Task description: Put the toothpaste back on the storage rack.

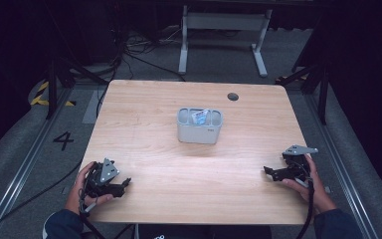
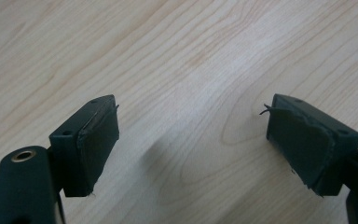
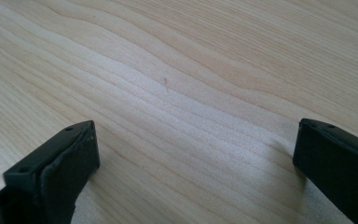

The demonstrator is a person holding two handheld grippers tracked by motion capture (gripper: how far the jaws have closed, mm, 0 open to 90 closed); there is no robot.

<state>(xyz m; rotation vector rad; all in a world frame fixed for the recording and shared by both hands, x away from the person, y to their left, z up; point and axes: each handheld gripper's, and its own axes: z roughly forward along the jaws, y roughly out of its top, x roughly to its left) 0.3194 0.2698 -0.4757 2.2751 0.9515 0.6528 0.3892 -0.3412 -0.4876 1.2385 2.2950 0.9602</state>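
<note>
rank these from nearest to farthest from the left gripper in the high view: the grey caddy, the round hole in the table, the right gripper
Measured from the left gripper, at the table's near left corner:
1. Grey caddy, at the middle of the table.
2. Right gripper, near the right edge on the person's side.
3. Round hole, near the far edge, right of centre.
The last two are fairly close; the hole looks slightly farther.

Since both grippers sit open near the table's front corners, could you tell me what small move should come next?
Probably bring the left gripper forward toward the grey caddy mid-table. Both it and the right gripper are open and empty over bare wood, and the caddy, with a small packet in it, is the one thing to handle.
</note>
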